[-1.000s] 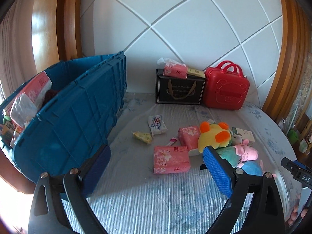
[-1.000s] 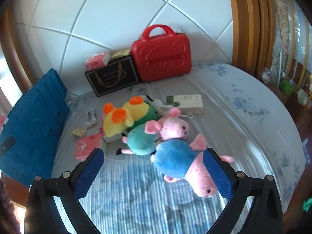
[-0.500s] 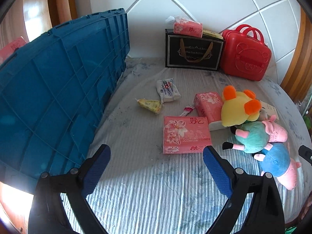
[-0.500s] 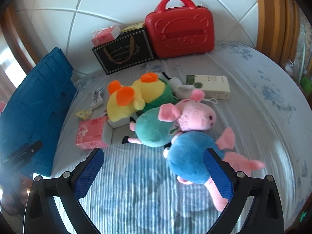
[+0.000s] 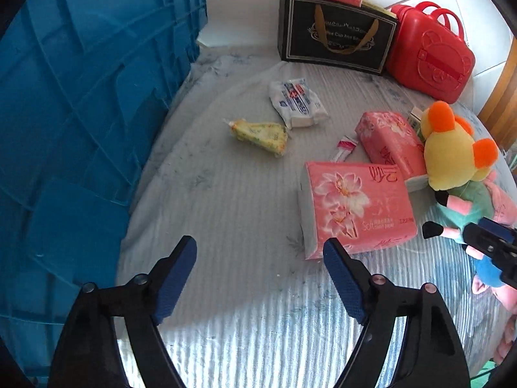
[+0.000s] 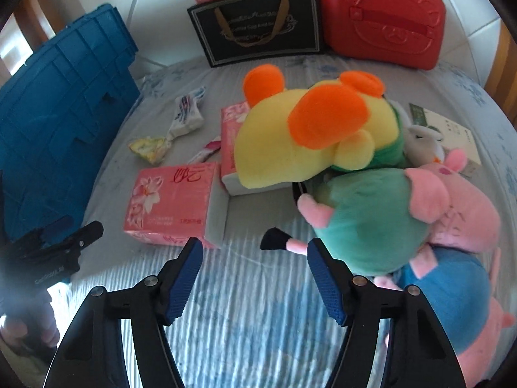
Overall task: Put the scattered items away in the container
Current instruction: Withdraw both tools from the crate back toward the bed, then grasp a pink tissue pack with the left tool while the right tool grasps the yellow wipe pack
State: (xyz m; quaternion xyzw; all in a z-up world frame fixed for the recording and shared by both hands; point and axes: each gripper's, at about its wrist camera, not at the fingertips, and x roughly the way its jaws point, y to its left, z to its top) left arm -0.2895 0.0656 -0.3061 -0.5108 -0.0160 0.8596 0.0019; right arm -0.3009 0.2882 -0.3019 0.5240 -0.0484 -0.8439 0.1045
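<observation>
The left gripper (image 5: 260,252) hangs wide apart and empty over the bedspread (image 5: 226,213), its right finger just beside a pink tissue pack (image 5: 355,203). The right gripper (image 6: 255,255) is likewise spread and empty, near the green pig toy (image 6: 368,223). The blue crate (image 5: 80,113) stands to the left. Most of the tidying looks undone: snack (image 5: 260,134), wipes (image 5: 297,103), tissues and plush toys all lie outside it.

Ribbed blue plastic crate (image 5: 80,103), glossy-wrapped tissue pack (image 5: 355,203), fuzzy plush duck (image 6: 310,135).

Red case (image 6: 383,16), black gift bag (image 6: 258,22), bedsheet (image 5: 232,200)
</observation>
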